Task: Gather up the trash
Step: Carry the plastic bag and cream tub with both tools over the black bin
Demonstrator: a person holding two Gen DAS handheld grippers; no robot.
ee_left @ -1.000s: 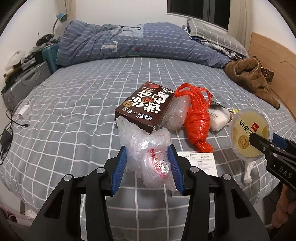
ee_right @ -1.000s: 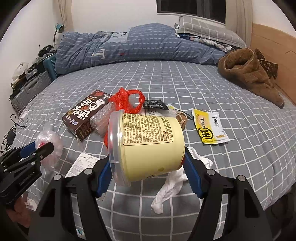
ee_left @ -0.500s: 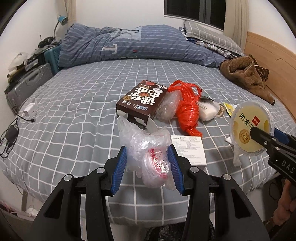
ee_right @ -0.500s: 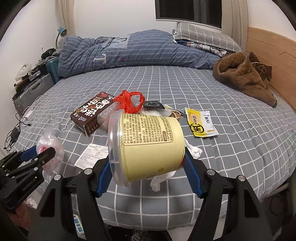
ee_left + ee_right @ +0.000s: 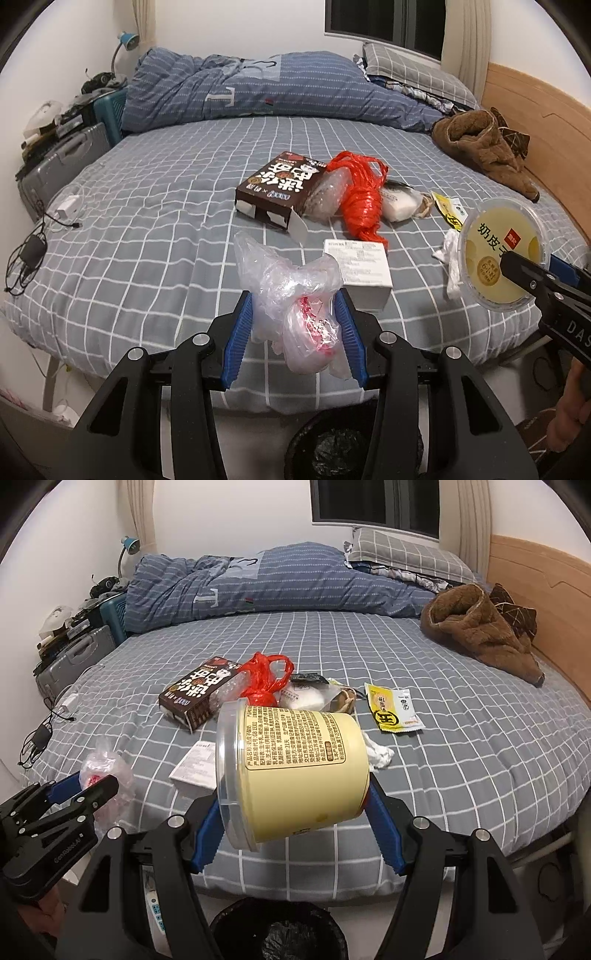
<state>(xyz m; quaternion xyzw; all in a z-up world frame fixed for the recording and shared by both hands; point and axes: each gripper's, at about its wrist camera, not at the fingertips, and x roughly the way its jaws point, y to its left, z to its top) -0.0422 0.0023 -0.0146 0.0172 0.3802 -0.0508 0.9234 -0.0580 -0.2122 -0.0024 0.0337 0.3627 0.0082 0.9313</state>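
While both loads hang over bin [image 5: 280,928], I keep left gripper [image 5: 295,325] fingers pinching plastic bag [image 5: 295,295], right gripper [image 5: 291,812] fingers clamping tub [image 5: 291,771], ready for drop.

Checked grey bed [image 5: 147,229], dark window [image 5: 384,22]

one brown box [image 5: 280,187], one red bag [image 5: 360,199], one yellow tub [image 5: 295,771], one yellow sachet [image 5: 392,708], one bin [image 5: 279,932].

Brown jacket [image 5: 484,147], blue duvet [image 5: 258,88], suitcase [image 5: 62,162]
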